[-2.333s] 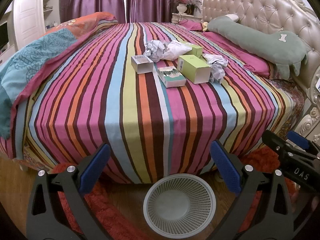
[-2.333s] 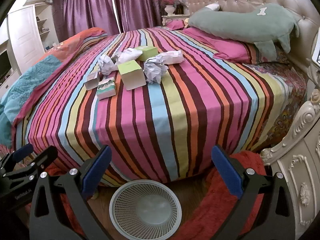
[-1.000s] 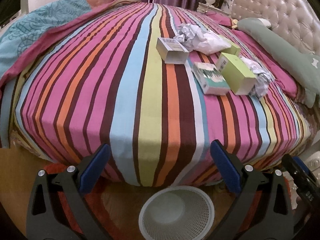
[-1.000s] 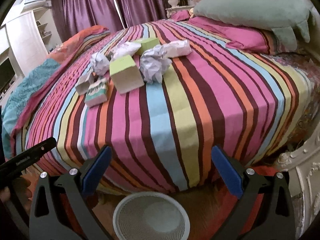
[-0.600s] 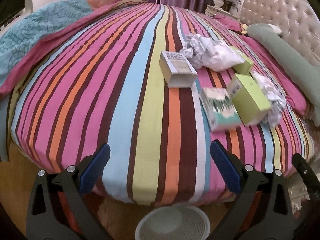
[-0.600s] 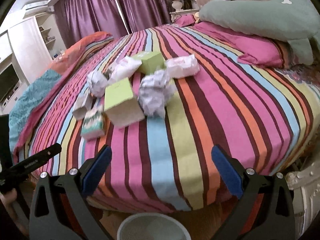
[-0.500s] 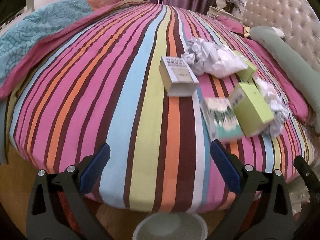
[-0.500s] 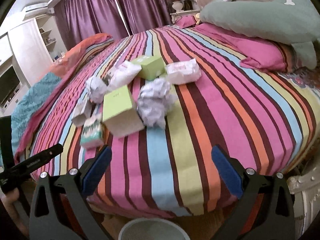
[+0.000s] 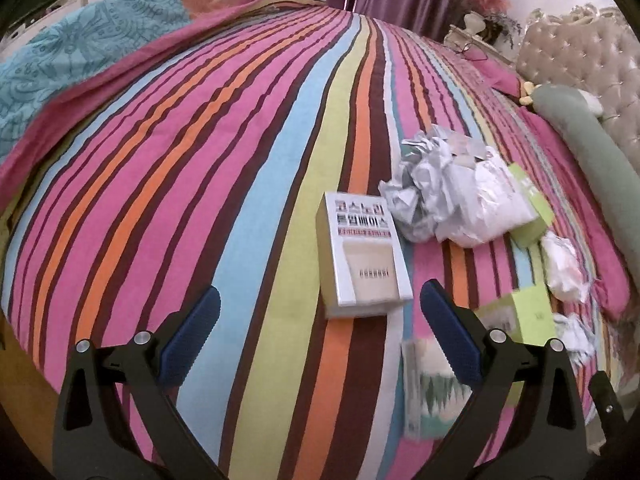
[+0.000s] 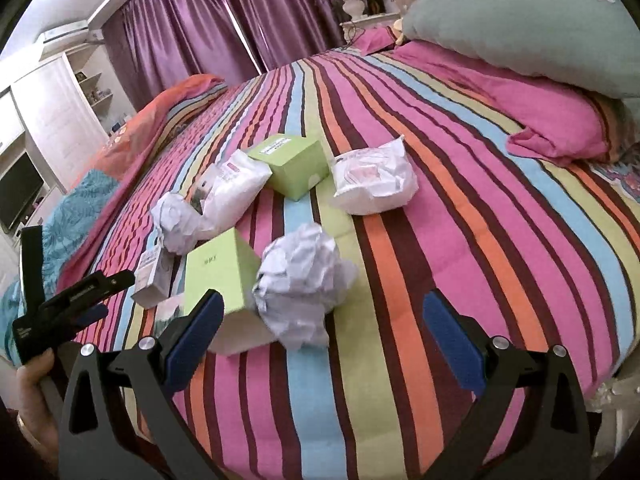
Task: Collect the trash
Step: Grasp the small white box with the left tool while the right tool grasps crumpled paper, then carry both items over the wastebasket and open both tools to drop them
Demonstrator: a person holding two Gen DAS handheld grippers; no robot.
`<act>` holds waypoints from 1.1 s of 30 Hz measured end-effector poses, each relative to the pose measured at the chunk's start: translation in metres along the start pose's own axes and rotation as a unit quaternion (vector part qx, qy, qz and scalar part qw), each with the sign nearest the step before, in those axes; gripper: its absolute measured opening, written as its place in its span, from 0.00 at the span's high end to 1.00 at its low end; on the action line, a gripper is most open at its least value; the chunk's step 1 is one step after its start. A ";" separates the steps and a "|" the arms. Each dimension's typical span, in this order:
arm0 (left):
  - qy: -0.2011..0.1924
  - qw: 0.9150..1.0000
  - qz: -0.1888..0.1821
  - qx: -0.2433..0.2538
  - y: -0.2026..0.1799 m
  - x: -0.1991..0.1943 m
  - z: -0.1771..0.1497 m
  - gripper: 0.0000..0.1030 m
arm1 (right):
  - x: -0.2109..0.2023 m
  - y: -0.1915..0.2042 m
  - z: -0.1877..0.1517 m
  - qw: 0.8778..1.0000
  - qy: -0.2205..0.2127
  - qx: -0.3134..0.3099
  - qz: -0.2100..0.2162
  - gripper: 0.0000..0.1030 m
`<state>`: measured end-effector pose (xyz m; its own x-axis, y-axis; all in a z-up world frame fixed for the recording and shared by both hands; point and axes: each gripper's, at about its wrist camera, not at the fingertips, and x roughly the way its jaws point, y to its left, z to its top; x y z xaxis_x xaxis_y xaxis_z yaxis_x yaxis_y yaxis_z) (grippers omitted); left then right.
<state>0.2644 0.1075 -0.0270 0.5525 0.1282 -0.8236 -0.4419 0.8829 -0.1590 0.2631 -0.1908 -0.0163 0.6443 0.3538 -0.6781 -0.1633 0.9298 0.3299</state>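
Observation:
Trash lies clustered on the striped bedspread [image 9: 180,184]. In the left wrist view a white printed box [image 9: 364,256] lies just ahead of my open left gripper [image 9: 320,340], slightly right of its centre line; crumpled paper [image 9: 420,196] and a white wrapper [image 9: 492,204] lie beyond, and a teal-patterned box [image 9: 432,392] sits under the right finger. In the right wrist view my open right gripper [image 10: 320,344] hovers just short of a crumpled paper ball [image 10: 304,280], with a green box [image 10: 220,268] by its left finger. Farther back are a second green box [image 10: 292,164] and a white packet [image 10: 372,180].
A green bolster pillow [image 10: 520,28] and pink pillow [image 10: 552,120] lie at the headboard side. A folded teal and orange quilt [image 9: 80,56] covers the bed's far left. The left gripper and a hand [image 10: 36,400] show at the left of the right wrist view.
Both grippers have moved forward over the bed and closer to the trash. The floor basket has dropped out of both views. Both stay open.

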 end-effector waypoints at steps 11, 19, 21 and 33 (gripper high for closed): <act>0.020 1.000 0.014 0.005 -0.008 0.037 0.018 0.06 | 0.045 -0.006 0.010 0.998 0.053 0.030 0.015 0.08; 0.042 0.998 -0.011 0.036 -0.024 0.050 0.015 0.63 | 0.057 0.000 0.010 0.995 0.082 0.028 0.045 0.47; 0.032 0.998 -0.005 0.048 -0.027 0.049 0.012 0.65 | 0.054 0.005 0.010 0.996 0.082 0.016 0.040 0.49; 0.007 0.998 -0.045 0.040 -0.015 0.017 0.014 0.70 | 0.016 -0.012 0.014 0.997 0.057 0.032 0.028 0.51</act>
<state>0.2901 0.1031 -0.0316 0.5769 0.0413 -0.8158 -0.3335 0.9236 -0.1891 0.2861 -0.1978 -0.0224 0.5464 0.4170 -0.7264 -0.1453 0.9013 0.4081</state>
